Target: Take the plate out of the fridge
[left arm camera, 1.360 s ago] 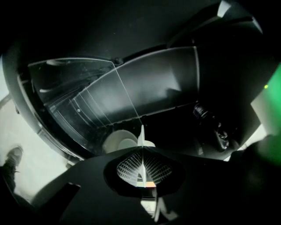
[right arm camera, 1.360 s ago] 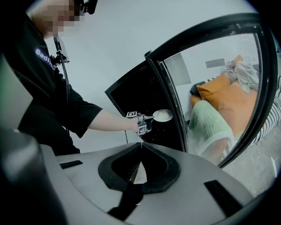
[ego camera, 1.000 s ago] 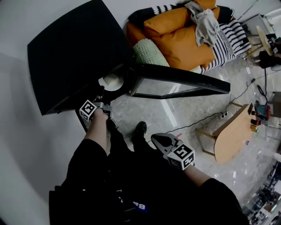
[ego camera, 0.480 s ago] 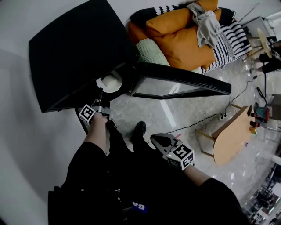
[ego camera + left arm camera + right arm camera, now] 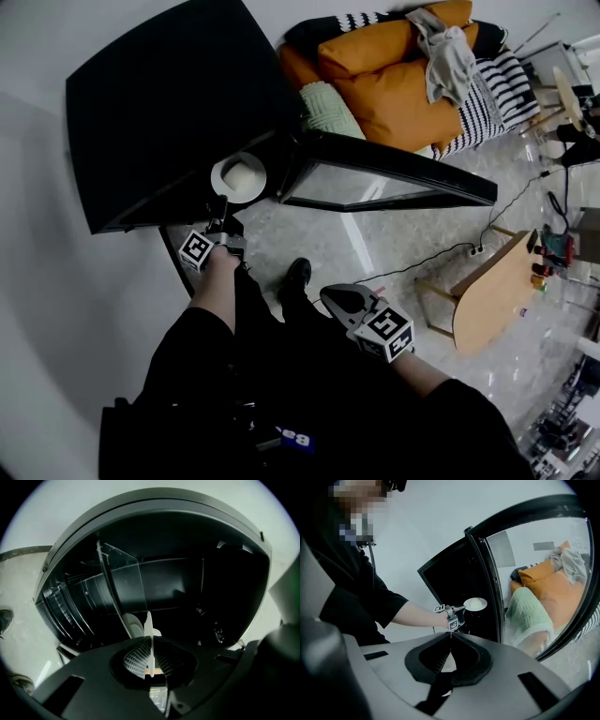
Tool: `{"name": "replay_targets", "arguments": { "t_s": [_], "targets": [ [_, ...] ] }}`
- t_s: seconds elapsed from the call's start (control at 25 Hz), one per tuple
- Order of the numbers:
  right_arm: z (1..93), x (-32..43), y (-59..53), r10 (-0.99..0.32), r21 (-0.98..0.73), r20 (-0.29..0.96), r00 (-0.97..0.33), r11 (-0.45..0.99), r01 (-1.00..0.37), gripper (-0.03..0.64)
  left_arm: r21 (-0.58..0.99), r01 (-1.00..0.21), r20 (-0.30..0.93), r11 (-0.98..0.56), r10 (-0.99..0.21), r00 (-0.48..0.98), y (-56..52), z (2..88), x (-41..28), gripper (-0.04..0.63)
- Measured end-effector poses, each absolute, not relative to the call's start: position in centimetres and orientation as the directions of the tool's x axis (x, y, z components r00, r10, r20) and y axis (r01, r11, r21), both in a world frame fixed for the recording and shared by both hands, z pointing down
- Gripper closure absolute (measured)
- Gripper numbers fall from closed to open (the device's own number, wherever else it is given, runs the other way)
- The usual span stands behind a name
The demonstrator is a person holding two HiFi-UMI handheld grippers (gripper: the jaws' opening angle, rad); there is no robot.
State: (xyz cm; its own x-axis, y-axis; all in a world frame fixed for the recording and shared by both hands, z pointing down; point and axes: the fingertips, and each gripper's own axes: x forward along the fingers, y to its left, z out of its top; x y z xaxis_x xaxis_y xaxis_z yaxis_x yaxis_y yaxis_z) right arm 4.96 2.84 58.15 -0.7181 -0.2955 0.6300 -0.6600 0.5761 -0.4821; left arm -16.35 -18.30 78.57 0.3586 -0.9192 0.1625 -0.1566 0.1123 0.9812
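A white plate (image 5: pixel 238 177) with something pale on it hangs at the mouth of the black fridge (image 5: pixel 159 103), just outside its front edge. My left gripper (image 5: pixel 219 209) is shut on the plate's near rim. In the left gripper view the plate (image 5: pixel 148 623) shows edge-on between the pads, and the left gripper (image 5: pixel 150 645) faces the dark fridge interior (image 5: pixel 187 583). My right gripper (image 5: pixel 339 300) hangs low by my legs, shut and holding nothing. The right gripper (image 5: pixel 450 635) looks at the left gripper (image 5: pixel 458 611) and its plate (image 5: pixel 475 603).
The fridge's glass door (image 5: pixel 384 173) stands open to the right. Behind it is a sofa with orange cushions (image 5: pixel 394 84) and a green cushion (image 5: pixel 323 105). A low wooden table (image 5: pixel 492 286) and a floor cable (image 5: pixel 441 253) lie to the right. My shoes (image 5: pixel 298 277) stand on the tile.
My left gripper has drawn back toward me with the plate, which now shows more fully outside the fridge's edge. The right gripper has stayed where it was.
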Motion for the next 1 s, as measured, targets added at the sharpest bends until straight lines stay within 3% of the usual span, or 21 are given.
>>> {"name": "replay_targets", "arguments": {
  "t_s": [0.52,0.64,1.0],
  "targets": [
    [58.6,5.6,3.6,-0.293,-0.476,0.649,-0.702,0.563,-0.675,0.607,0.973,-0.178,0.207,0.146,-0.896,0.393,-18.4,80.8,-14.7,0.575],
    [58.7,5.9,3.7,-0.295,-0.473,0.656,-0.695,0.556,-0.683,0.607,0.973,-0.183,0.208,0.144,-0.891,0.405,-19.0,80.5,-14.2,0.54],
    [58.8,6.3,3.3,-0.305,-0.475,0.651,-0.695,0.55,-0.687,0.607,0.968,-0.169,0.241,0.188,-0.885,0.398,-18.5,81.1,-14.4,0.575]
  ]
}}
